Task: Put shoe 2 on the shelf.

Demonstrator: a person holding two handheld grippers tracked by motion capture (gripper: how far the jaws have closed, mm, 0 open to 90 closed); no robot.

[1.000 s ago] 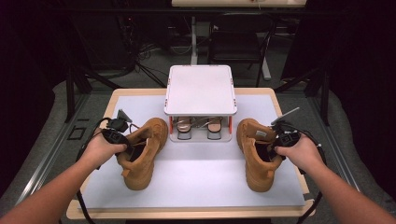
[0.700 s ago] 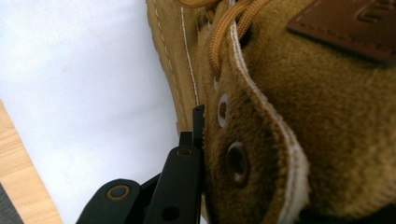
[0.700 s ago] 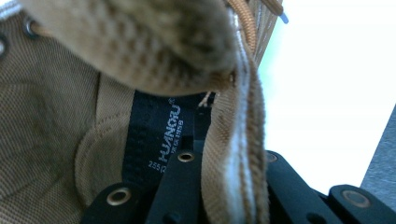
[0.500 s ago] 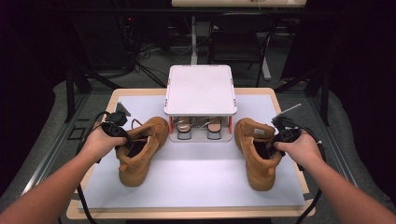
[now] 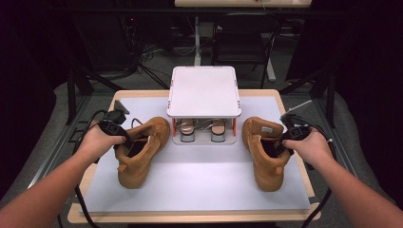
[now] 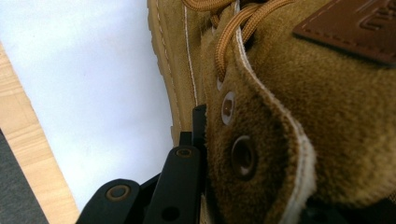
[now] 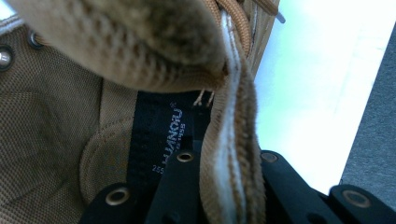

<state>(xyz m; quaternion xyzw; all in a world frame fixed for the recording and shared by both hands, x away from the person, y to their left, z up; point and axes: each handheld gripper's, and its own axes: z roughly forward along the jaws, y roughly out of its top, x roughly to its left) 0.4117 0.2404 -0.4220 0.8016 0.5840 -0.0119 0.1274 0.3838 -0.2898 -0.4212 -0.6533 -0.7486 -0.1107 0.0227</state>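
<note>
Two tan boots stand on the worktop, one to each side of a small shoe rack. The left boot [image 5: 142, 149] sits near the left edge, its toe angled toward the rack at the far middle; the right boot [image 5: 264, 149] sits near the right edge, its toe pointing at the near edge. Each is pinched at its collar. The left hand-held gripper [image 5: 124, 140] has its jaws pressed onto the upper flap of the left boot, beside the top eyelets, as the left gripper view shows with the suede [image 6: 280, 140] clamped against the black jaw. The right hand-held gripper [image 5: 281, 142] pinches the right boot's collar, one jaw inside against the lining and label, the other outside, with the padded edge [image 7: 231, 163] between them. Gripping the collar seems chosen because it is the thinnest firm part that narrow jaws can close on, and it should let each boot be lifted upright.

The shoe rack [image 5: 203, 91] stands at the far middle of the worktop [image 5: 199, 175], a white flat top over a lower shelf that holds one pair of sandals [image 5: 203, 129]. The count: two boots, two sandals, one rack, two grippers.
</note>
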